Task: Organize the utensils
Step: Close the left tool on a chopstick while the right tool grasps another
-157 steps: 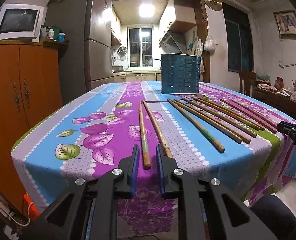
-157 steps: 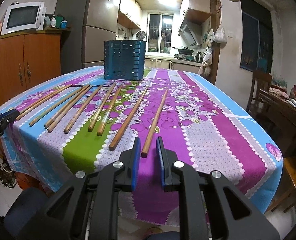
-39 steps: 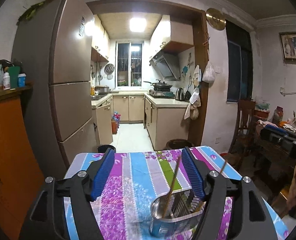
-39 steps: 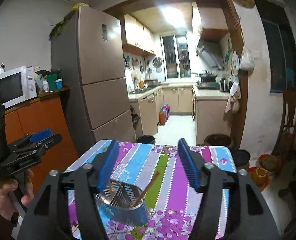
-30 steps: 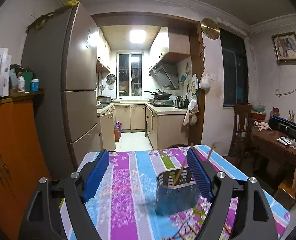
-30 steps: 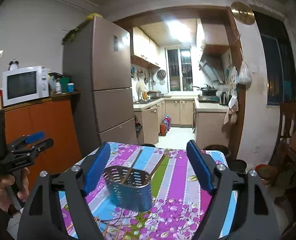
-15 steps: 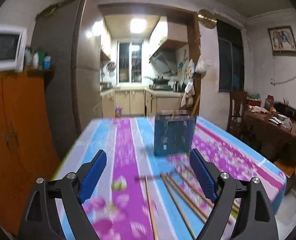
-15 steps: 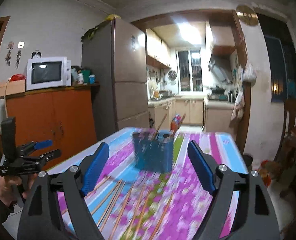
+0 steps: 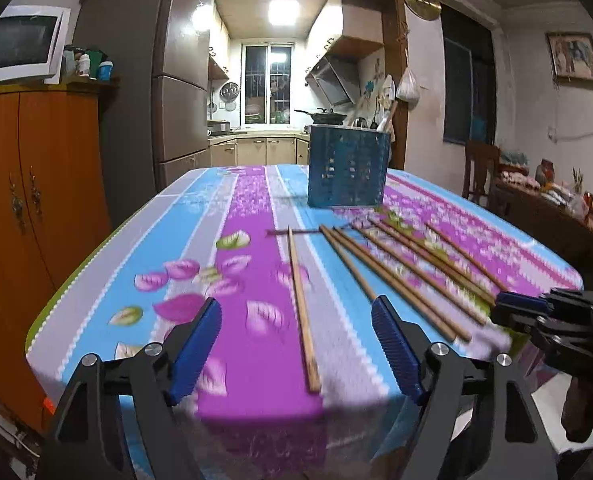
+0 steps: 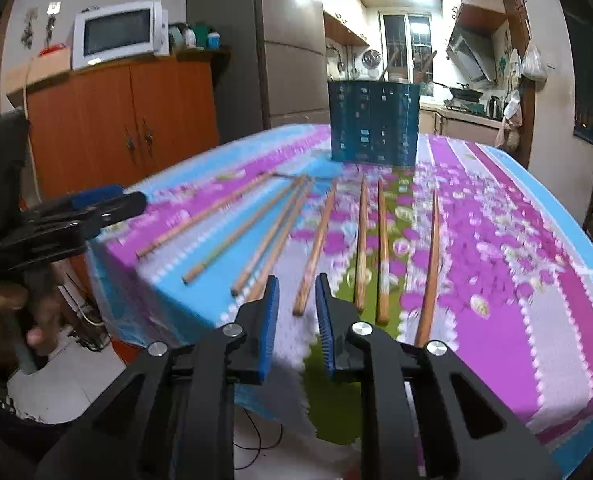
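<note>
Wooden chopsticks lie in a loose row on a flowered tablecloth, and a blue slotted holder stands upright behind them, with a few sticks poking out of its top. The left gripper is wide apart and narrowing – one chopstick lies between its jaws, untouched. The right gripper is closing, a narrow gap left, gripping nothing.

Blue holder, purple-blue striped leafy tablecloth
</note>
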